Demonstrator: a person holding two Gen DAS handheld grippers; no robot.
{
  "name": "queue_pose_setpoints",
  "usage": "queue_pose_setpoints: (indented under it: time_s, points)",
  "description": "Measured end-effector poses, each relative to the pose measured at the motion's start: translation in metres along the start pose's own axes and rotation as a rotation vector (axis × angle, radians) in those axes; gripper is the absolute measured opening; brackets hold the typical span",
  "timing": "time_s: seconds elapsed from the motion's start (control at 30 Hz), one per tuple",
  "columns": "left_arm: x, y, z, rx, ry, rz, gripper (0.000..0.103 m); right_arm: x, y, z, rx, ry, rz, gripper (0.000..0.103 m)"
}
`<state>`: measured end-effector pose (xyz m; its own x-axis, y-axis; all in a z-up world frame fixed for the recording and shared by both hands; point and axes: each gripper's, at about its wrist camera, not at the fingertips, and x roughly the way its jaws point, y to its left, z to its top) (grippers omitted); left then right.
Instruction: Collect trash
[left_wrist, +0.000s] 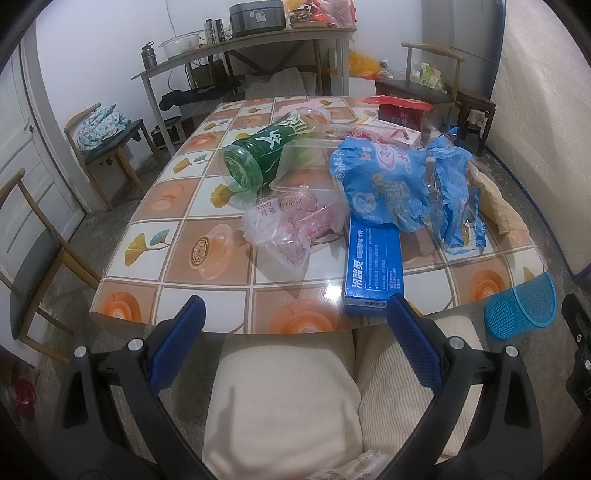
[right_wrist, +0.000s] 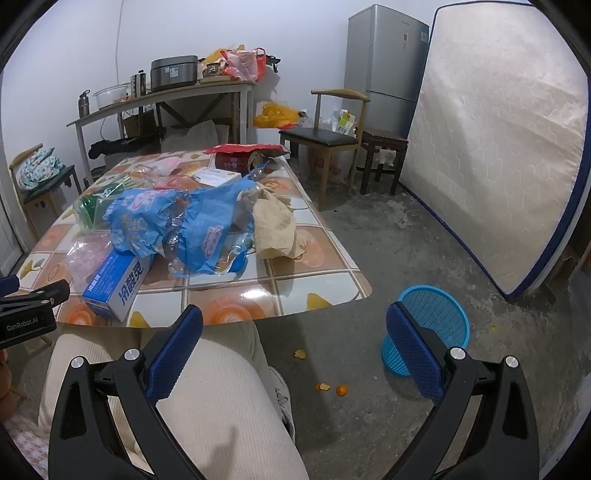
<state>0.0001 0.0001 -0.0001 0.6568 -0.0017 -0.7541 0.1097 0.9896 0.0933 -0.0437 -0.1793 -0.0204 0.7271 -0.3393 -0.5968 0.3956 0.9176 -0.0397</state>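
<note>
Trash covers the tiled table (left_wrist: 177, 236): a green plastic bottle (left_wrist: 258, 155) on its side, a clear plastic cup (left_wrist: 299, 166), a pink-printed clear bag (left_wrist: 291, 225), a blue box (left_wrist: 373, 266), crumpled blue wrappers (left_wrist: 391, 184) and a red packet (left_wrist: 402, 110). My left gripper (left_wrist: 295, 321) is open over the person's cream-trousered lap, short of the table's near edge, with nothing between its fingers. My right gripper (right_wrist: 295, 328) is open too, held above the lap and floor. A blue mesh bin (right_wrist: 428, 325) stands on the floor beside the right finger.
A crumpled brown paper (right_wrist: 273, 225) lies at the table's right edge (right_wrist: 332, 291). Orange peel scraps (right_wrist: 332, 387) dot the concrete floor. Wooden chairs (right_wrist: 332, 140), a side table (right_wrist: 166, 96) with a cooker, a fridge (right_wrist: 384, 62) and a leaning mattress (right_wrist: 498, 129) ring the room.
</note>
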Motion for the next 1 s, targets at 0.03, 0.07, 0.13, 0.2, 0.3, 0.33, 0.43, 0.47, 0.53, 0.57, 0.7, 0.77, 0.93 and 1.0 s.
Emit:
queue_pose_setpoints:
  time_s: [0.03, 0.07, 0.13, 0.2, 0.3, 0.33, 0.43, 0.47, 0.53, 0.57, 0.7, 0.77, 0.93, 1.0]
  points:
    - [-0.0002, 0.0, -0.0001, 0.0, 0.0, 0.0, 0.094, 0.0, 0.0, 0.0001, 0.001, 0.0, -0.001, 0.097]
    - [-0.0002, 0.0, -0.0001, 0.0, 0.0, 0.0, 0.094, 0.0001, 0.0, 0.0003, 0.001, 0.0, -0.001, 0.097]
    - [0.0, 0.0, 0.0, 0.0, 0.0, 0.0, 0.094, 0.0002, 0.0, 0.0005, 0.001, 0.0, 0.0, 0.097]
    - [0.0001, 0.0, 0.0, 0.0, 0.001, 0.0, 0.094, 0.0001, 0.0003, 0.0007, 0.0, -0.001, 0.0, 0.097]
    - [0.0001, -0.0001, 0.0, 0.0, 0.001, 0.0, 0.094, -0.0001, 0.0006, 0.0012, -0.001, -0.002, 0.001, 0.097]
    - [0.0001, 0.0, 0.0, -0.001, 0.002, 0.0, 0.094, -0.0002, 0.0007, 0.0013, -0.001, -0.002, 0.0, 0.097]
    - [0.0001, 0.0, 0.0, -0.001, 0.001, -0.001, 0.094, -0.0004, 0.0009, 0.0018, 0.0, -0.002, 0.0, 0.097]
    - [0.0, -0.0001, 0.0, -0.001, 0.001, 0.0, 0.094, -0.0005, 0.0009, 0.0019, 0.0, -0.002, 0.0, 0.097]
    - [0.0002, 0.0, 0.0, -0.001, 0.002, -0.001, 0.094, -0.0005, 0.0014, 0.002, -0.001, -0.003, -0.001, 0.097]
    - [0.0002, 0.0, 0.0, -0.001, 0.002, -0.001, 0.094, -0.0005, 0.0016, 0.0023, -0.001, -0.003, -0.001, 0.097]
    - [0.0001, 0.0, 0.0, -0.002, 0.002, -0.001, 0.094, -0.0003, 0.002, 0.003, -0.003, -0.004, 0.0, 0.097]
    - [0.0002, 0.0, 0.0, -0.001, 0.003, -0.001, 0.094, 0.0, 0.0022, 0.0035, -0.003, -0.003, 0.0, 0.097]
    - [0.0001, 0.0, 0.0, -0.002, 0.003, -0.002, 0.094, -0.0004, 0.0031, 0.0037, -0.004, -0.005, -0.001, 0.097]
    - [0.0002, 0.0001, 0.0, -0.002, 0.003, -0.002, 0.094, -0.0003, 0.0032, 0.004, -0.004, -0.005, -0.001, 0.097]
